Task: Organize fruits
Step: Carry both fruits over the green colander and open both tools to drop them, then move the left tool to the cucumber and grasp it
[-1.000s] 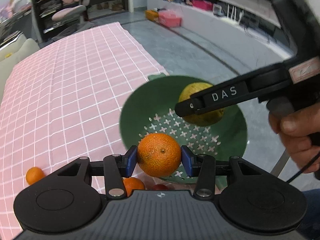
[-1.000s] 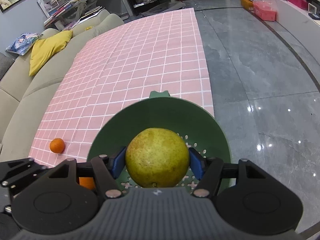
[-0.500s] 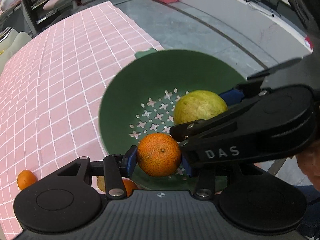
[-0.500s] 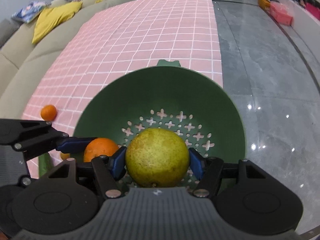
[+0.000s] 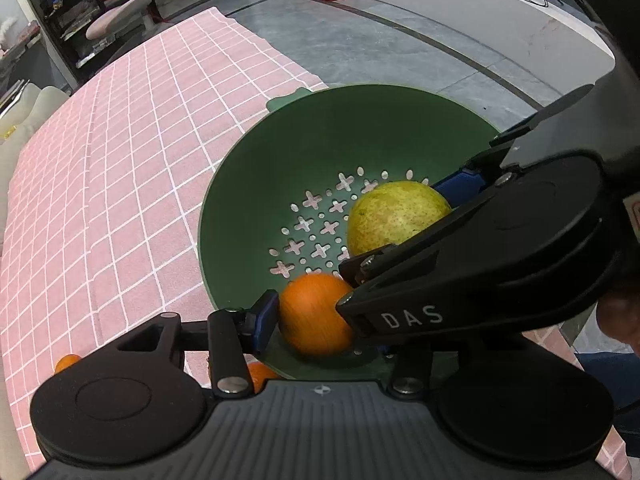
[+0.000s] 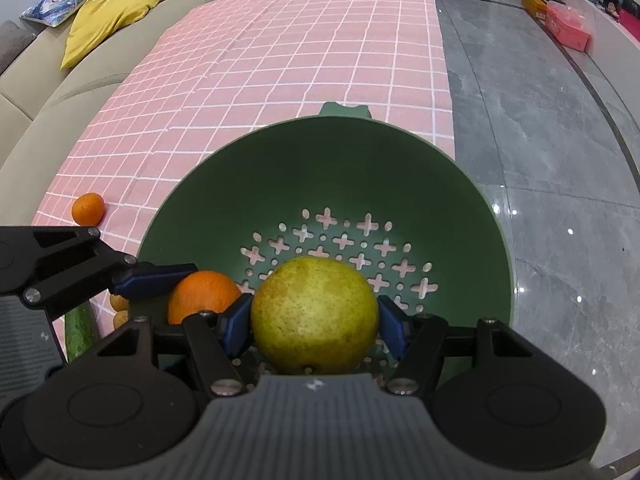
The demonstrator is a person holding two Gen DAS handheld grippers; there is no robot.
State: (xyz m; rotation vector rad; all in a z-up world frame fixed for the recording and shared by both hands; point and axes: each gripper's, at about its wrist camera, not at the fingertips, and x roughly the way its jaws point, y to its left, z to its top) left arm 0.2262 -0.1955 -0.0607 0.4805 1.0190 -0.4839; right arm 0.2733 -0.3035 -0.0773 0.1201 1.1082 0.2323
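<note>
A green perforated colander sits at the near right edge of the pink checked tablecloth. My left gripper reaches over its near rim, shut on an orange, which also shows in the right wrist view. My right gripper is shut on a yellow-green pear low inside the colander; the pear also shows in the left wrist view. The right gripper's body crosses over the left gripper's right finger and hides it.
A loose orange lies on the cloth to the left of the colander. More small oranges and a green vegetable lie by the near table edge. A beige sofa with a yellow cushion borders the left; grey floor lies right.
Both grippers have moved down and forward into the colander with their fruit. The right gripper now overlaps the left one more closely.
</note>
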